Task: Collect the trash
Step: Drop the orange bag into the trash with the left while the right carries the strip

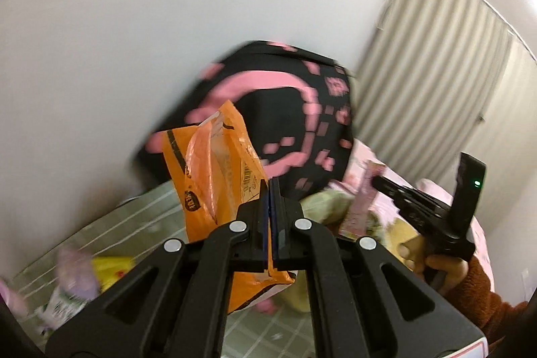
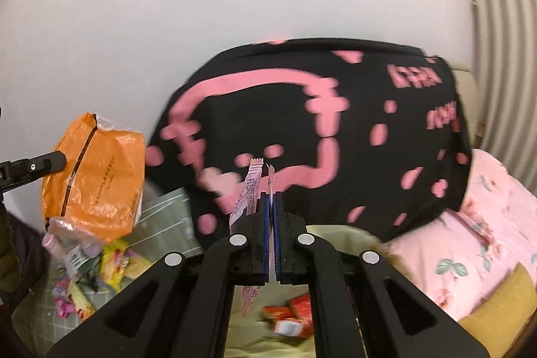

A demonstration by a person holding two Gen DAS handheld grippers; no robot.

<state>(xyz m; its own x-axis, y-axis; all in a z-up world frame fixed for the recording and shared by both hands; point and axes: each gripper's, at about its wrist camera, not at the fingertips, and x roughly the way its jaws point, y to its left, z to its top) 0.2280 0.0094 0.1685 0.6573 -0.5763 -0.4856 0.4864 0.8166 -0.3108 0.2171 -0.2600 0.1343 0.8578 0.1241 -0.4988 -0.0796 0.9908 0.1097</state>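
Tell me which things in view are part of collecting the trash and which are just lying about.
Part of the job:
- crinkled orange plastic snack bag, clamped in the left gripper
- thin pink-and-white paper wrapper, clamped in the right gripper
- small red-and-orange wrappers lying on the bed

Just lying about:
- big black cushion with pink pattern
- pink floral quilt
- mustard-yellow pillow

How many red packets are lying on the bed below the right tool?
3, blurred: one at left, one behind it, and one white-ended in front. The right tool may hide more.

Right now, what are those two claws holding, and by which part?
Left gripper: orange bag, pinched at its side edge. Right gripper: thin pink wrapper, pinched mid-length.
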